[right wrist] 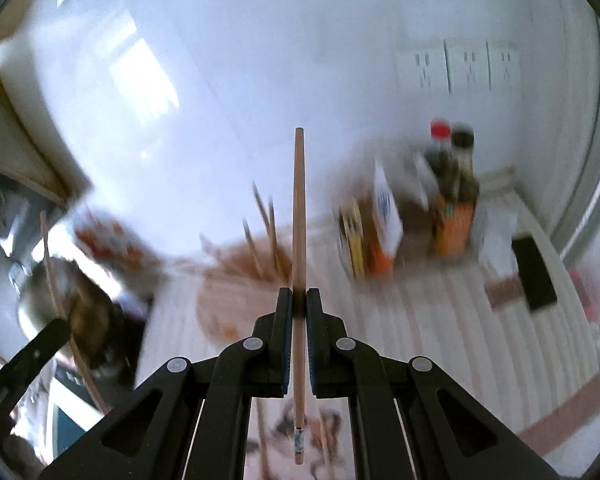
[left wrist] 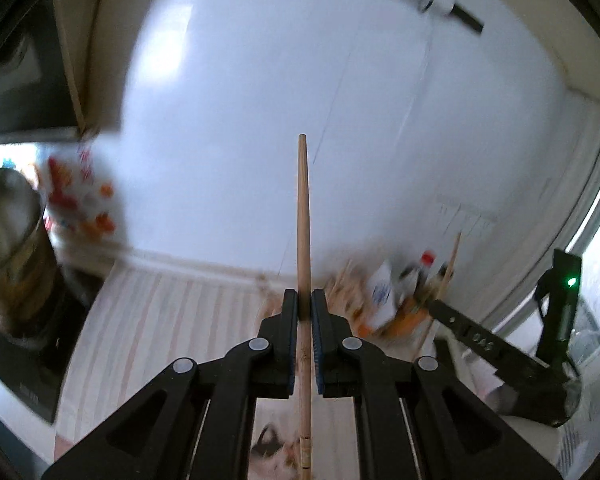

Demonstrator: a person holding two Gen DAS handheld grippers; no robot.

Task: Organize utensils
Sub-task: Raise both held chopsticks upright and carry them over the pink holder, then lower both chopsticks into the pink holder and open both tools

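My left gripper (left wrist: 304,300) is shut on a wooden chopstick (left wrist: 303,216) that runs straight along the fingers and points up at the white wall. My right gripper (right wrist: 299,298) is shut on a second wooden chopstick (right wrist: 299,208), held the same way. A blurred holder with several more chopsticks (right wrist: 264,236) stands on the striped counter mat (right wrist: 420,320) just beyond the right gripper. The right gripper also shows in the left wrist view (left wrist: 500,344), low at the right. The left gripper shows in the right wrist view (right wrist: 24,356), low at the left.
A steel pot (left wrist: 8,240) sits on a black cooktop at the left. Sauce bottles (right wrist: 452,184) and boxes (right wrist: 384,220) stand at the back right by the wall. A black flat object (right wrist: 534,272) lies on the mat at the right. Wall sockets (right wrist: 460,66) are above.
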